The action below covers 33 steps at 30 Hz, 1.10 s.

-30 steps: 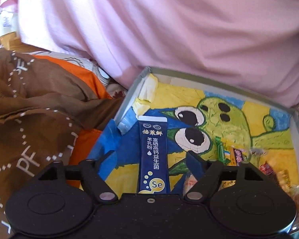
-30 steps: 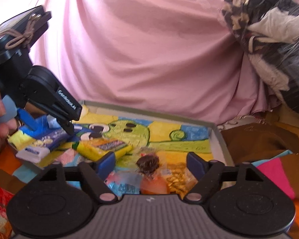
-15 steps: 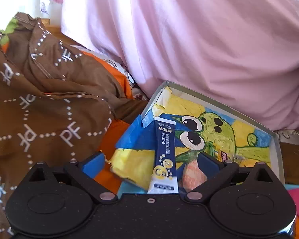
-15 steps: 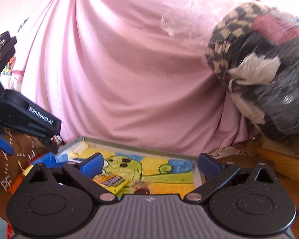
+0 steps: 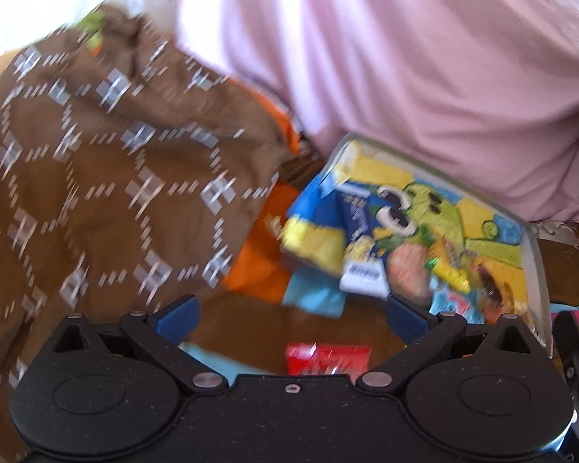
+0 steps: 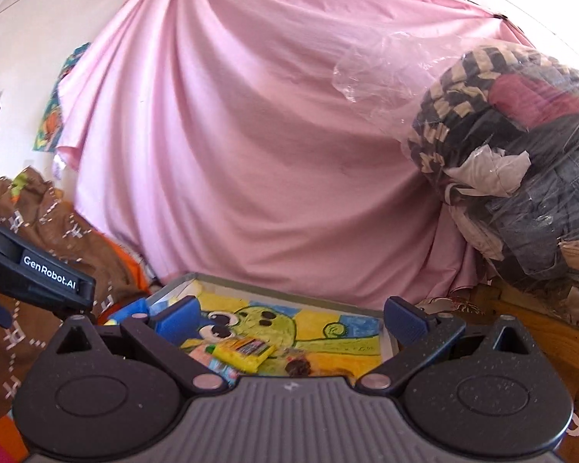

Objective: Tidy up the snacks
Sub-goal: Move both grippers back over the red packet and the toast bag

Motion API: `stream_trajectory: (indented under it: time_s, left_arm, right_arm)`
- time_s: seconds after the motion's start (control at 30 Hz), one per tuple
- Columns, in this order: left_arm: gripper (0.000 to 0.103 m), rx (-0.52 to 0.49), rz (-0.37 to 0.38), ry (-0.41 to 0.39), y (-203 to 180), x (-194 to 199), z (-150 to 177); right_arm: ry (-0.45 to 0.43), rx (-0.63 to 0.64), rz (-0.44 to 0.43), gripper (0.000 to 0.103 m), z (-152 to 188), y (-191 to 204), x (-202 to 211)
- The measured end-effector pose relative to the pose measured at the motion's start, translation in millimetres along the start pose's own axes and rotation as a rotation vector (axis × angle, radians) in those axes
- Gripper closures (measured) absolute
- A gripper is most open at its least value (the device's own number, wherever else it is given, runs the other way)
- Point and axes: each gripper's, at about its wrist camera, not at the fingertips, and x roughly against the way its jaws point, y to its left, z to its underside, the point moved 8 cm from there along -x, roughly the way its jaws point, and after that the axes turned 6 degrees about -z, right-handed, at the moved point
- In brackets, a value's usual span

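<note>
While both tongs, left tongs (image 5: pixel 289 312) and right tongs (image 6: pixel 291 318), are gaping empty, the blue sachet (image 5: pixel 357 239) is lying ahead-right of the left pair, overhanging the tray (image 5: pixel 534 254) edge; it is probably risking sliding off.

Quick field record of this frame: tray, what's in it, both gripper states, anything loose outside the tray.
tray: grey-rimmed tray, cartoon drawing as liner
in tray: blue sachet, yellow pack, other small snacks
outside tray: red packet on the brown cloth
left hand-held gripper: open, empty
right hand-held gripper: open, empty
image quality: left view motion-blurred
</note>
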Motion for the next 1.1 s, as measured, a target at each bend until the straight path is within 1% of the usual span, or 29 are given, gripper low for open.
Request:
stream_trajectory:
  time_s: [0.07,0.17,0.43,0.6,0.7,0.9,1.0,1.1]
  left_arm:
    - [0.001,0.03,-0.011,0.029,9.4,1.6,9.5]
    - [0.001,0.043,-0.018,0.049,20.0,4.5,20.8]
    - [0.001,-0.001,-0.042,0.069,41.3,10.9,45.0]
    - [0.001,-0.06,-0.055,0.117,50.5,13.5,67.4]
    - [0.001,-0.073,-0.049,0.153,54.3,13.3,79.4]
    - [0.001,-0.087,-0.056,0.213,60.8,11.4,99.3]
    - [0.001,-0.107,-0.06,0.236,61.6,9.3,106.2]
    - [0.001,-0.12,-0.063,0.253,61.2,6.3,110.9]
  right_arm:
    - [0.006,0.009,-0.004,0.0,1.9,3.8,6.8]
    - [0.027,0.023,-0.009,0.0,6.8,7.3,16.8]
    - [0.105,0.066,-0.025,0.0,29.0,8.1,44.1]
    - [0.226,0.117,-0.064,0.0,50.6,17.7,48.7]
    - [0.303,0.161,-0.116,0.0,65.4,30.0,51.9]
    - [0.398,0.223,-0.191,0.0,88.4,51.5,57.6]
    - [0.442,0.216,-0.216,0.0,97.7,56.8,55.4]
    - [0.497,0.172,-0.235,0.0,108.1,55.7,50.1]
